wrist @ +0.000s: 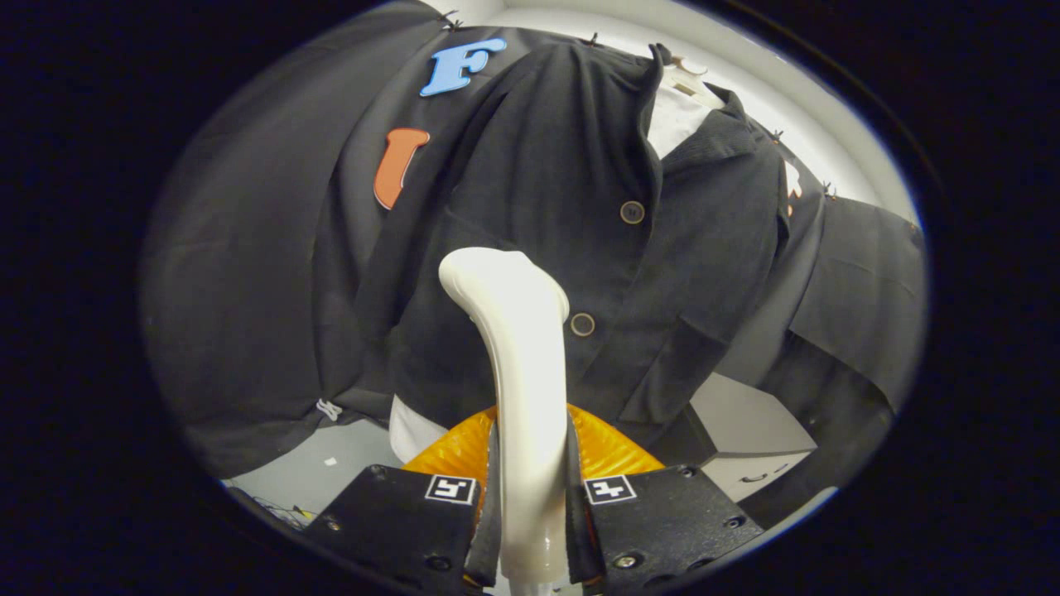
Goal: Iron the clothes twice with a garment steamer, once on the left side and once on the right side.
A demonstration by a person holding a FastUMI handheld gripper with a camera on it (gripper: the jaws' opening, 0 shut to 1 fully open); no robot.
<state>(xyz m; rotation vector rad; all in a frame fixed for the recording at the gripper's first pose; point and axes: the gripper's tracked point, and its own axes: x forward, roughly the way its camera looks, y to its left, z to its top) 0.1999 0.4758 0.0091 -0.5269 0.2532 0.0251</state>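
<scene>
Gripper (530, 530) fingers clamped on both sides of white garment steamer (517, 372) handle. Steamer head rises just ahead, against dark buttoned shirt (571, 182) hanging beyond. Orange ribbed part (609, 451) behind handle base. White cabinet (745, 439) low, beside shirt hem.

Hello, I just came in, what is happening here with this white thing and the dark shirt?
A person is steaming a garment with a hand-held tool. Its two fingers are shut on the handle of a white garment steamer, which rises between them. The steamer's head is up against the front of a dark button shirt hanging ahead, beside the row of buttons. Something orange sits just beyond the fingers, and a white cabinet stands lower down, past the shirt's hem.
</scene>
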